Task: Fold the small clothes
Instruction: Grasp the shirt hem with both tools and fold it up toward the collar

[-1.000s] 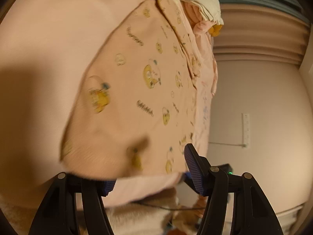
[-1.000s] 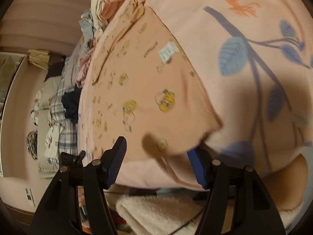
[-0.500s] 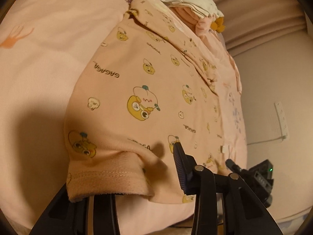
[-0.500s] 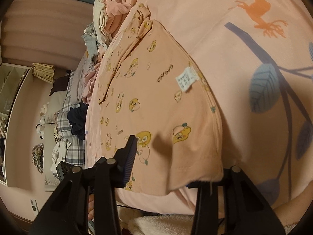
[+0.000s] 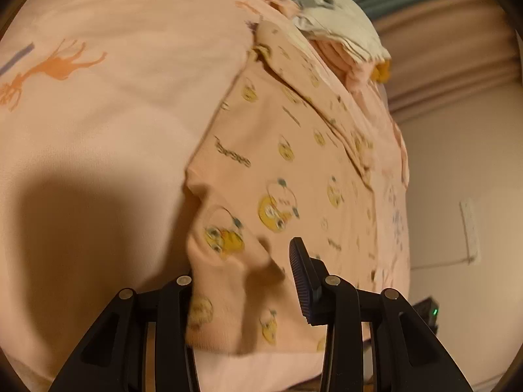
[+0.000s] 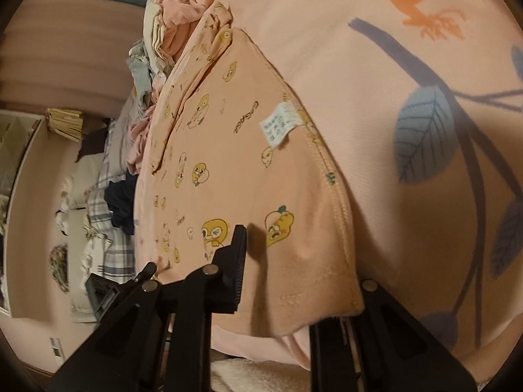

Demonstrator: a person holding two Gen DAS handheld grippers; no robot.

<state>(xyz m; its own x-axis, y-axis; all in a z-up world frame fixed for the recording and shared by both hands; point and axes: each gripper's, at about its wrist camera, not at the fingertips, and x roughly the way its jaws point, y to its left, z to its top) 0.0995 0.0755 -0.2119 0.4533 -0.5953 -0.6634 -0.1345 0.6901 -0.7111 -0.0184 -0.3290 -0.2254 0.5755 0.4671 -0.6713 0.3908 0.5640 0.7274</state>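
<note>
A small peach garment (image 5: 294,163) printed with yellow cartoon chicks lies flat on a pink bedspread (image 5: 114,65). My left gripper (image 5: 242,277) is shut on its near left corner, which bunches and lifts between the jaws; the left finger is hidden under the cloth. In the right wrist view the same garment (image 6: 228,163) shows a white care label (image 6: 281,127) by its hem. My right gripper (image 6: 297,271) has its jaws closing around the near right corner. One finger (image 6: 238,254) rests on top of the cloth, the other is hidden beneath, and the cloth there still lies flat.
A pile of other clothes (image 5: 343,32) sits at the bed's far end, also seen as a pile (image 6: 170,16) in the right wrist view. Checked laundry (image 6: 108,228) lies on the floor to the left. A wall socket (image 5: 469,228) is to the right. The bedspread (image 6: 359,65) carries leaf and deer prints.
Both grippers' jaws came in over the garment's near corners. The left gripper gripped its corner and pulled it up into a bunch. The right gripper's top finger slid inward over the cloth.
</note>
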